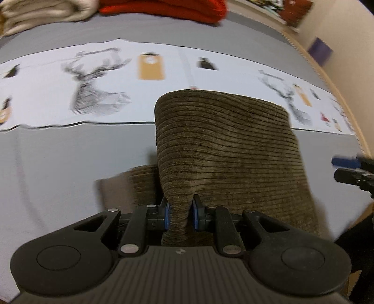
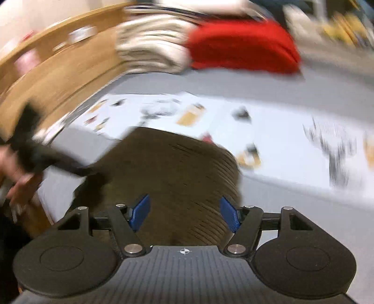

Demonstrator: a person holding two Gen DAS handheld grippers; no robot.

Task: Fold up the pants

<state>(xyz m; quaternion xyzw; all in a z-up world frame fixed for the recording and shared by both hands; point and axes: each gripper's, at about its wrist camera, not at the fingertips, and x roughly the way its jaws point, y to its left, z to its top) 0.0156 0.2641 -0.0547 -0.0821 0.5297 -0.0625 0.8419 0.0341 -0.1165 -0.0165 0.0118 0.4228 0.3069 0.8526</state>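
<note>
Left wrist: 1 pants pinched by left hand-held gripper; right hand-held gripper agape.

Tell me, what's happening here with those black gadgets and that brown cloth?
A person is folding a pair of brown corduroy pants on a grey table, holding a claw tool in each hand. The left claw is pinched shut on a bunched edge of the pants. The right claw is open, with the pants lying between and beyond its blue pads but not gripped. Behind lie a printed paper strip with deer drawings, a red folded garment and a cream one.
</note>
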